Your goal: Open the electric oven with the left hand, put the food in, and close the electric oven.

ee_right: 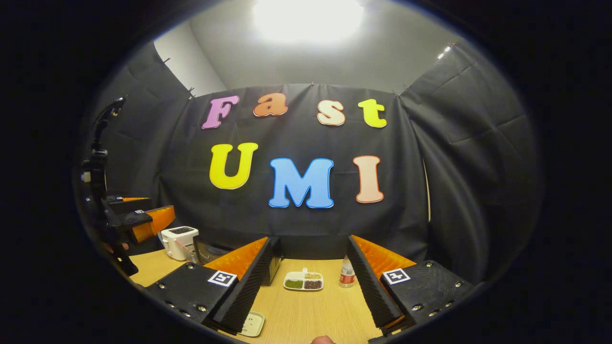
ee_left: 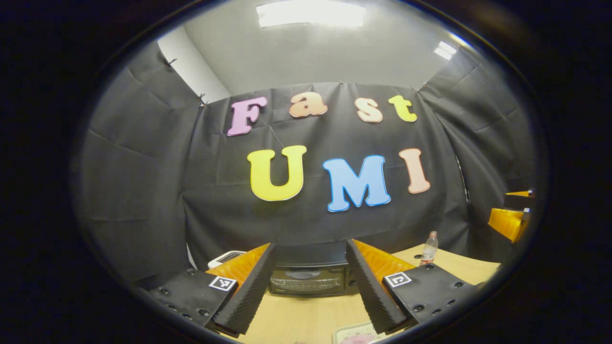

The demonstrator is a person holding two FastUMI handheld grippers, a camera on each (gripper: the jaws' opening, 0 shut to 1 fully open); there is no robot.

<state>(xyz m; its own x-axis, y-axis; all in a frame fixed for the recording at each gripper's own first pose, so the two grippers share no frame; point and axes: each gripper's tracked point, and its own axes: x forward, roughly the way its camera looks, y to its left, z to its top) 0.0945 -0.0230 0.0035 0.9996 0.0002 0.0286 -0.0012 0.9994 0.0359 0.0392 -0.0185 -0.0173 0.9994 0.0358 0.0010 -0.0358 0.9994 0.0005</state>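
Note:
The black electric oven [ee_left: 308, 279] stands at the back of the wooden table [ee_left: 296, 315], its glass door shut. My left gripper [ee_left: 311, 243] is open and empty, held well in front of the oven, which shows between its fingers. A pale plate [ee_left: 356, 334] with something pink on it lies at the near edge. My right gripper [ee_right: 310, 239] is open and empty above the table [ee_right: 306, 315]. The oven [ee_right: 210, 251] is partly hidden behind its left finger. The left gripper [ee_right: 155, 210] hangs above the table's left end.
A white toaster [ee_right: 179, 242] stands left of the oven. A divided dish [ee_right: 303, 282] of grains and a small bottle [ee_right: 347, 274] sit at the back. A small pale plate [ee_right: 252, 324] lies near. The right gripper [ee_left: 514, 210] hovers at the far right.

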